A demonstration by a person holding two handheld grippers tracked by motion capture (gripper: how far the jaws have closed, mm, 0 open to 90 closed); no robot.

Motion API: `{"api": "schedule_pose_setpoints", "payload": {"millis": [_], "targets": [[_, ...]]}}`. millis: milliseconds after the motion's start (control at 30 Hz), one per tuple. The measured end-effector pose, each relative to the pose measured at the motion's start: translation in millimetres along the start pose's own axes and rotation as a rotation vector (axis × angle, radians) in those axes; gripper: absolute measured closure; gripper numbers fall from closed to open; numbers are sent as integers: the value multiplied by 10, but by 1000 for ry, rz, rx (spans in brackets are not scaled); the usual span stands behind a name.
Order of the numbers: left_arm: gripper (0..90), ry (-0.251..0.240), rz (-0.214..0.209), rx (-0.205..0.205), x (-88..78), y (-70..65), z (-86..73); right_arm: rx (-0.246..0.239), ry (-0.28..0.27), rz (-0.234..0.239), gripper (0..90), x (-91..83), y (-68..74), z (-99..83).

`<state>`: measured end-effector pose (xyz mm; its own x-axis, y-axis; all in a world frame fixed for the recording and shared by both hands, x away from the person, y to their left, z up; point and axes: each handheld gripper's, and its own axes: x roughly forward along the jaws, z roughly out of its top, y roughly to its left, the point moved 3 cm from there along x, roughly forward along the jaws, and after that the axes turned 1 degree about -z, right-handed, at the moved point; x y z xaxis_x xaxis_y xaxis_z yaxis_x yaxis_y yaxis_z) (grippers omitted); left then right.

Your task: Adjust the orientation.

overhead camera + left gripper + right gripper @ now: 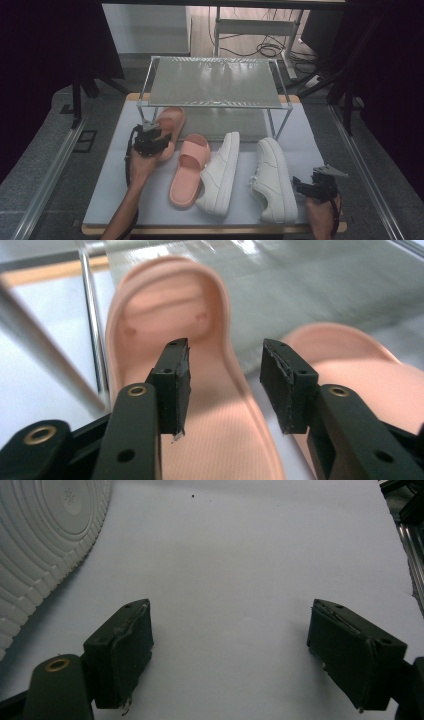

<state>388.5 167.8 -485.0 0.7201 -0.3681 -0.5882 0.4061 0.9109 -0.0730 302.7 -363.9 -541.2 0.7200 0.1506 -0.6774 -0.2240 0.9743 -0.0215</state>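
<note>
Fingers (175, 385) of L gripper (226, 385) gaping above 1 of 2 pink slippers (169, 125); R gripper (230, 650) sitting open near 2 white sneakers (272, 180).

Room's dim, dark at both sides; light falls from above onto the desk (120, 190). Glare on the rack (215, 82) top. High view soft, grainy. Left gripper view: rack bars and far slipper (165, 330) blurred, fingers (175, 385) sharp. Right gripper view murky, w/ soft shadows.

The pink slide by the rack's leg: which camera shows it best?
The high view: the pink slide lies whole beside the rack. The left gripper view shows its footbed close, between open jaws. The right gripper view faces the table.
</note>
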Motion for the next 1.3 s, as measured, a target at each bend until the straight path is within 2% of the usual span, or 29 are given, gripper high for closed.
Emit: {"api": "schedule_pose_setpoints", "payload": {"millis": [167,333,433,600,833,933,1067,1300], "targets": [[544,-8,-14,5,-210,21,-148,0,-2,-2,187,2,1,0],[606,-23,-28,4,-416,19,-305,2,-1,-1,187,1,3,0],[611,-31,-29,-8,-518,21,-395,2,0,-1,187,0,2,1],[628,-18,-20,-26,-628,17,-563,3,-2,-2,187,2,3,1],[662,-3,-29,-35,-634,-26,-706,3,-2,-2,187,2,4,0],[711,6,-4,-23,-614,-38,-742,2,-1,-2,187,0,3,0],[778,21,-12,-8,-568,-47,-770,2,-1,-2,187,0,3,0],[869,45,-22,-30,-430,3,-803,2,-2,-2,187,2,3,0]]}}
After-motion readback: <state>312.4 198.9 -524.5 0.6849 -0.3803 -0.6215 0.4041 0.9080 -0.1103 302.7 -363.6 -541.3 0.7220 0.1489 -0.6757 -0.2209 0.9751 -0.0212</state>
